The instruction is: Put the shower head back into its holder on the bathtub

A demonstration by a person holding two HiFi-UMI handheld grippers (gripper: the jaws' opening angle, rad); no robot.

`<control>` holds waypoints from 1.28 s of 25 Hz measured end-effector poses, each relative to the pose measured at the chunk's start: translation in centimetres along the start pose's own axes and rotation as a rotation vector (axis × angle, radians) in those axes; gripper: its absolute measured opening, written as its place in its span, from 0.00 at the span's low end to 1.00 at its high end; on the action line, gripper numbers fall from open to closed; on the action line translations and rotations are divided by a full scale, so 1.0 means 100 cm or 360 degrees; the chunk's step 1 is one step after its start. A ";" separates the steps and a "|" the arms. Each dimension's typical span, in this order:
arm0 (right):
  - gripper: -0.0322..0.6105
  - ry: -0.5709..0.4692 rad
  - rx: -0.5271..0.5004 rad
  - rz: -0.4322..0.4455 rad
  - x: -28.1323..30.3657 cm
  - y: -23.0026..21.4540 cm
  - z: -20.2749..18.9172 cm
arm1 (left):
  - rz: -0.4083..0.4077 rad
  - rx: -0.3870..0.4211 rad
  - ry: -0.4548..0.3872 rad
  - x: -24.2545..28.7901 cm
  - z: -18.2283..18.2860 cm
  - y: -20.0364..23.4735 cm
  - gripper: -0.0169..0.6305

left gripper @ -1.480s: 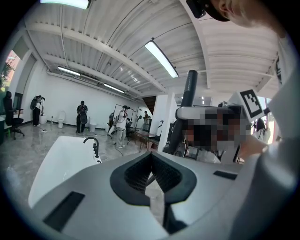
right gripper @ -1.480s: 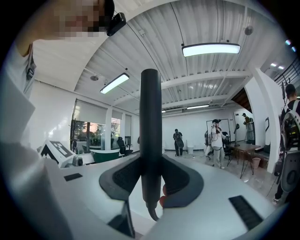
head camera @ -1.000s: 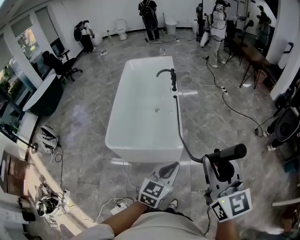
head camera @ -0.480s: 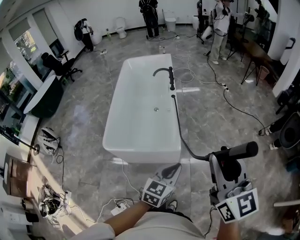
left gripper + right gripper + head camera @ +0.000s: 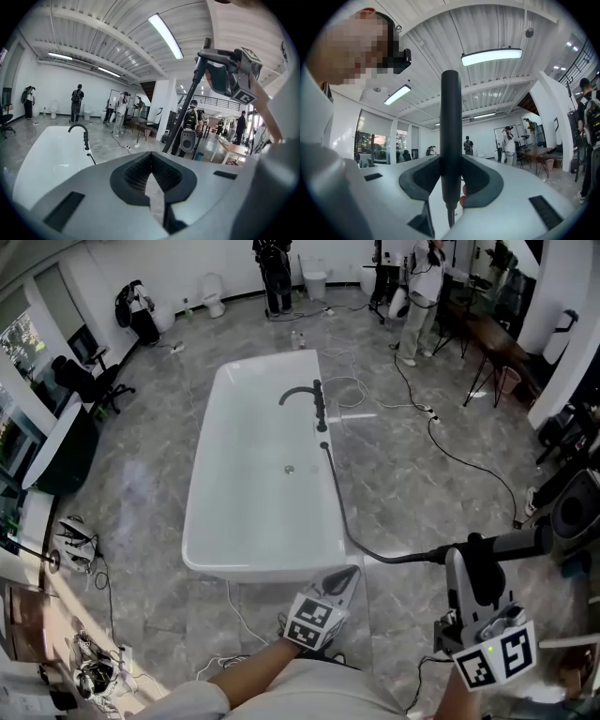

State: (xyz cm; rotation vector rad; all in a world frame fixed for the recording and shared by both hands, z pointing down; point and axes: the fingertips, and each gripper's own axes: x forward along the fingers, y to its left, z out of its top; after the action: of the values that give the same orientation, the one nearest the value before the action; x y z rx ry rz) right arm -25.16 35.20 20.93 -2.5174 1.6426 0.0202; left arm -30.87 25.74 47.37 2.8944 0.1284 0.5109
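A white bathtub (image 5: pixel 246 521) stands ahead on the grey floor, with a black faucet (image 5: pixel 309 397) on its right rim. From the rim beside the faucet a black hose (image 5: pixel 345 526) runs back to the black shower head (image 5: pixel 511 542). My right gripper (image 5: pixel 473 568) is shut on its handle (image 5: pixel 451 136), which stands upright between the jaws. My left gripper (image 5: pixel 345 579) is shut and empty, pointing toward the tub's near end. In the left gripper view the tub (image 5: pixel 44 157) and faucet (image 5: pixel 80 133) lie to the left, with the held shower head (image 5: pixel 216 56) at the upper right.
Cables (image 5: pixel 448 454) trail over the floor right of the tub. Several people (image 5: pixel 417 282) stand at the far end near toilets (image 5: pixel 214 292). A dark desk (image 5: pixel 58 451) and office chair (image 5: pixel 89 381) are on the left, tables (image 5: pixel 487 334) on the right.
In the head view my right gripper and the shower head have shifted right and lower. The tub has slid left in the view. Neither gripper's jaws have changed.
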 end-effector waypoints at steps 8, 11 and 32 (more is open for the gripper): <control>0.27 0.0034 0.0192 -0.0115 0.065 -0.053 -0.020 | -0.0107 0.0038 0.0040 0.052 0.019 0.046 0.03; 0.27 0.0038 0.0273 -0.0127 0.082 -0.072 -0.027 | -0.0122 0.0037 0.0051 0.069 0.023 0.055 0.03; 0.27 0.0036 0.0862 0.0280 0.226 -0.299 -0.032 | 0.0202 0.0005 0.0128 0.265 0.063 0.085 0.03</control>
State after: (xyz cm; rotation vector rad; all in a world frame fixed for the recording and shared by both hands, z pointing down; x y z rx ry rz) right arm 11.05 26.12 25.32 -1.9734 1.6027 -0.3819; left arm -3.45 19.44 52.14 2.8987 -0.0430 0.6497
